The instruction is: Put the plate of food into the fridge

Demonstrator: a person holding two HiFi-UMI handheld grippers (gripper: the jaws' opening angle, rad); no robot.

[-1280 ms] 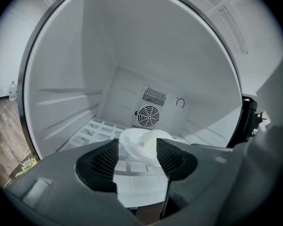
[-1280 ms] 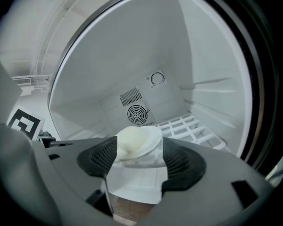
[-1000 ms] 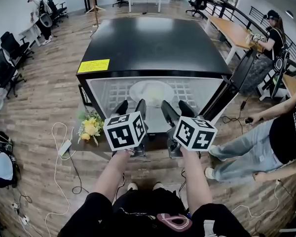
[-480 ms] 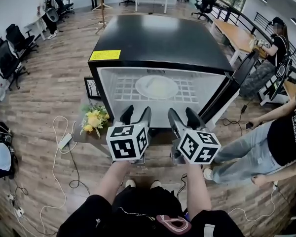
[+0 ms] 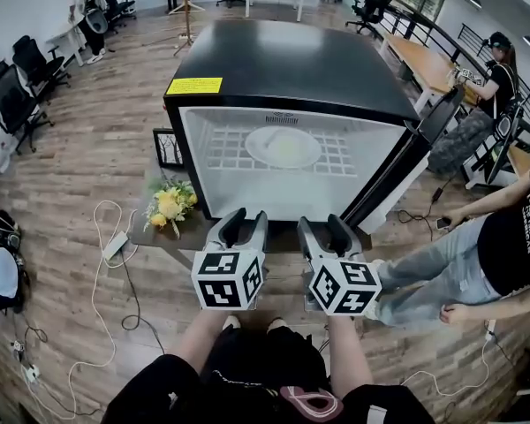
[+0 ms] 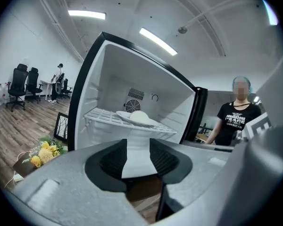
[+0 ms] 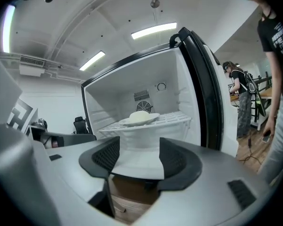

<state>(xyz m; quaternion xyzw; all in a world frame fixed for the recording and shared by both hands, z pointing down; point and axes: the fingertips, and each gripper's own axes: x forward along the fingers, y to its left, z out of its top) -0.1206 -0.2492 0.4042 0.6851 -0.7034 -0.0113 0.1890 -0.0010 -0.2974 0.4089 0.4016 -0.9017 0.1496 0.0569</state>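
Observation:
A white plate of pale food lies on the wire shelf inside the small black fridge, whose door stands open to the right. Both grippers hang side by side in front of the fridge opening, well apart from the plate. My left gripper is open with nothing between its jaws, which have just been closing. My right gripper is open and empty too, its jaws having narrowed slightly. The left gripper view shows the plate beyond the left gripper; the right gripper view shows the plate past the right gripper.
Yellow flowers and a picture frame sit on the low table left of the fridge. Cables and a power strip lie on the wooden floor at left. A person in a black shirt stands close at the right, near the open door.
Both grippers have drawn back from the fridge toward me and sunk a little. The left jaws stand narrower than before. The plate has stayed on the shelf.

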